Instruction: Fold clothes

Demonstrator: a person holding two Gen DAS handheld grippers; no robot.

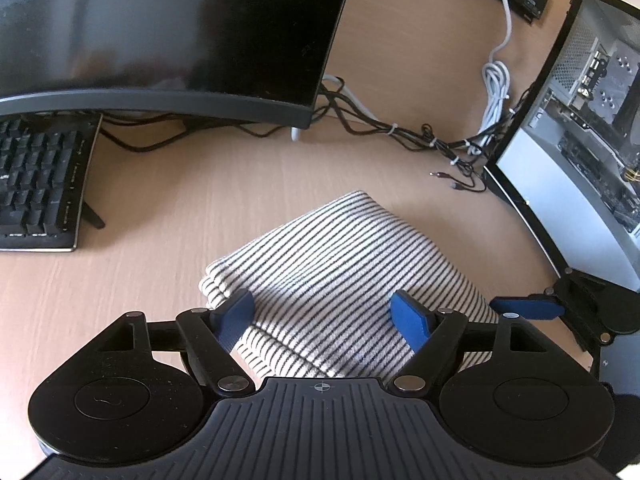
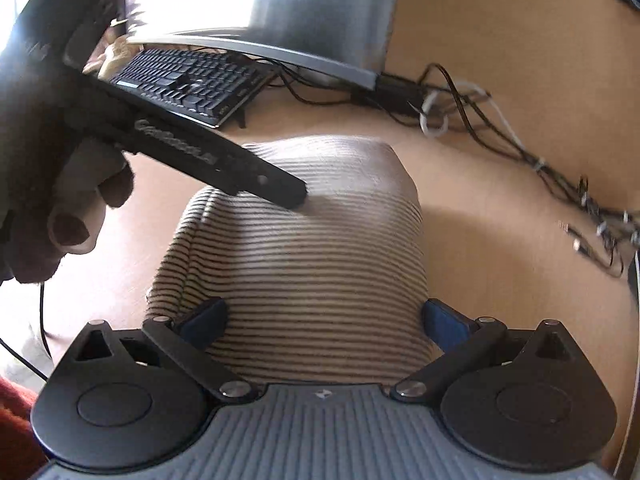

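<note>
The cream-and-black striped knit garment (image 1: 340, 280) sits folded on the light wooden desk (image 1: 160, 280), near the black keyboard (image 1: 36, 184). Left gripper (image 1: 326, 314) and right gripper (image 2: 324, 320) both spread wide over it, pinching nothing.

I see the striped garment (image 1: 328, 264) is a soft ribbed knit cloth, matt. My left gripper (image 1: 326, 316) has matt black plastic arms, blue rubbery pads and shiny metal rivets. The desk (image 1: 168, 208) looks smooth pale wood laminate. The monitor (image 1: 160, 28) screen is glossy black
</note>
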